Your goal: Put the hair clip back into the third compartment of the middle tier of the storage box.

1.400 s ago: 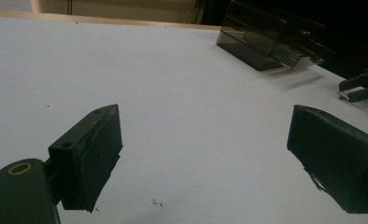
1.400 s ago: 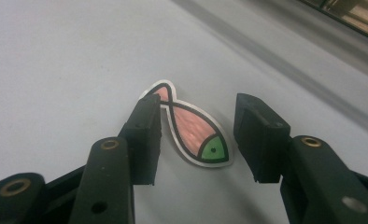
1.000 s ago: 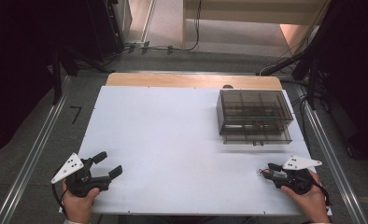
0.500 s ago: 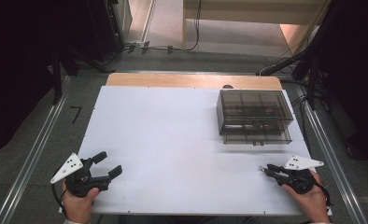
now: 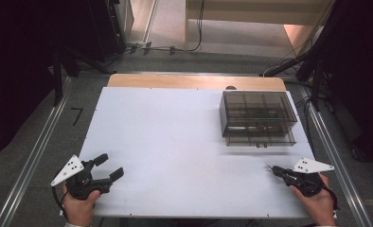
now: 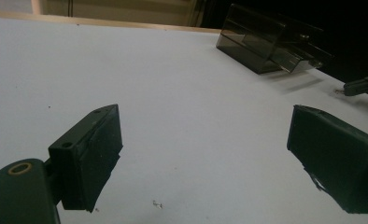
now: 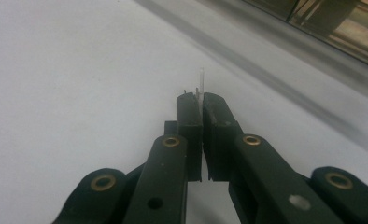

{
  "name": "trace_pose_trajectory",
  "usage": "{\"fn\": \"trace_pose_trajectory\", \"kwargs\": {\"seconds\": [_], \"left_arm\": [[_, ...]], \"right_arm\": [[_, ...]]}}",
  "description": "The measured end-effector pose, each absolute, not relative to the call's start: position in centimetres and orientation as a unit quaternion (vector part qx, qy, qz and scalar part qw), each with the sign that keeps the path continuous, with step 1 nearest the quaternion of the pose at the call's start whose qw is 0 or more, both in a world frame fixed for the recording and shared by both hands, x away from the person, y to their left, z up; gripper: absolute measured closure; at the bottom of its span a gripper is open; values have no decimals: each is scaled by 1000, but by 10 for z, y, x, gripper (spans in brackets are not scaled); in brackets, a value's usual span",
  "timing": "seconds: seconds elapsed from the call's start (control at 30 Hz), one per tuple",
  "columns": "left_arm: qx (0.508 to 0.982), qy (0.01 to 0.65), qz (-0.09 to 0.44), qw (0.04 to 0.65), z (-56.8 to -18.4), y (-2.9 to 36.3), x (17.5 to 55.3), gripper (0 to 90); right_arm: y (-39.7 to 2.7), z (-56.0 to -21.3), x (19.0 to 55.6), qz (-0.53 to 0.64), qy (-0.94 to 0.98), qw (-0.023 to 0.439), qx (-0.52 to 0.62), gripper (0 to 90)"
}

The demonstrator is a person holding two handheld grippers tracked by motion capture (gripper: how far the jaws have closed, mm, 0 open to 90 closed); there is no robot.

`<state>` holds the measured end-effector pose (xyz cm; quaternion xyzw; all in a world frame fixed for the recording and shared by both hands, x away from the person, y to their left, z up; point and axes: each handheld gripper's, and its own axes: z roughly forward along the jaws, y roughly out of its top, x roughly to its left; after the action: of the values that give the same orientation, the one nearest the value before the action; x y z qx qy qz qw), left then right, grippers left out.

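Right gripper (image 5: 272,169): lay low at the lower right of the high view, held in a hand (image 5: 317,201) at the table's near edge; its jaws had just been closing and stood pressed together.
What it held: in the right gripper view the gripper (image 7: 201,99) pinched a thin clear sliver (image 7: 201,80) that stuck up past the tips (too small to name more exactly).
Left gripper (image 5: 110,166): at the lower left of the high view, in the other hand (image 5: 78,206), jaws spread wide with nothing between them; the left gripper view showed bare table between the two black pads (image 6: 98,154).
Table (image 5: 175,142): a white board with a wooden strip along its far edge.
Drawer box (image 5: 258,118): a smoky see-through unit with compartments, standing on the table at the upper right of the high view, well apart from both grippers; it showed at the top right of the left gripper view (image 6: 271,39).
Sliver's place: just above the white surface, in front of the drawer box and nearer the table's near right edge.
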<state>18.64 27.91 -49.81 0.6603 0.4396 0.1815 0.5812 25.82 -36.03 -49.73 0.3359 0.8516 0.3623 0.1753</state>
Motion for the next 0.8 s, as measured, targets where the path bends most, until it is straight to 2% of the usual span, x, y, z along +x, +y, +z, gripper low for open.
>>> {"fn": "trace_pose_trajectory", "kwargs": {"seconds": [0.8], "left_arm": [[660,439,183,581,-498,280,186,106]], "right_arm": [[-370,-479,248,375,839,199,340,847]]}}
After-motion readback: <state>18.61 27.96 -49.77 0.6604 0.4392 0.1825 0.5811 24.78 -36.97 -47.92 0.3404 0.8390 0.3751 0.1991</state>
